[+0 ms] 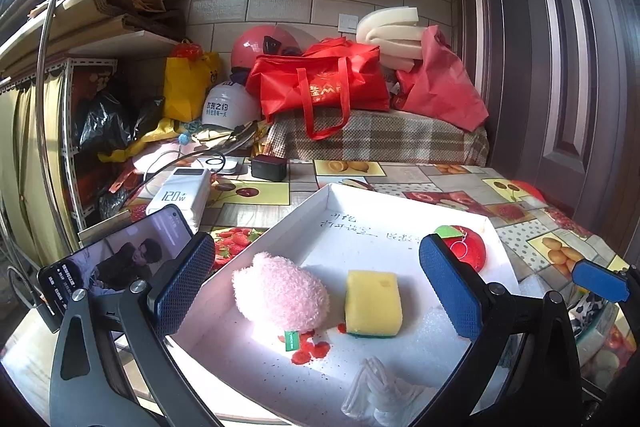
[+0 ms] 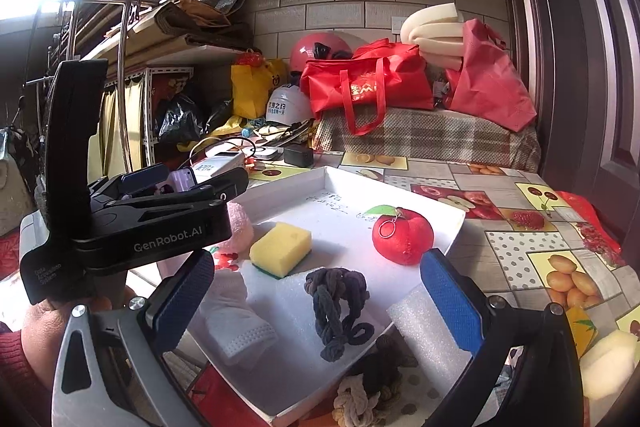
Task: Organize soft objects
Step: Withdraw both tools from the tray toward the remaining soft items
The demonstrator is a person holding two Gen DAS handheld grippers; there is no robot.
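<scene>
Right wrist view: the right gripper (image 2: 316, 291) has its jaws spread wide and holds nothing; between them, inside the white tray (image 2: 456, 227), lies the dark knotted rope (image 2: 338, 307).
Left wrist view: the left gripper (image 1: 316, 283) is also spread and empty, with the pink plush (image 1: 280, 293) and the yellow sponge (image 1: 374, 303) between its jaws.
Tray contents: beyond the right jaws sits the red apple plush (image 2: 402, 235); by the left-hand pad lies a white mask (image 2: 236, 323); the sponge and pink plush lie further ahead on that side.
Outside the tray: a tan and brown knotted rope (image 2: 368, 391) lies just beneath the right jaws, by the tray's near edge; a white foam strip (image 2: 428, 331) rests by the right-hand pad, half over the rim.
Step in hand: judging by this, most soft items are already boxed and a pick is pending.
Next move: probably lowering the right jaws over the outside rope and pinching its bulk, since the loose knots may slip.
</scene>
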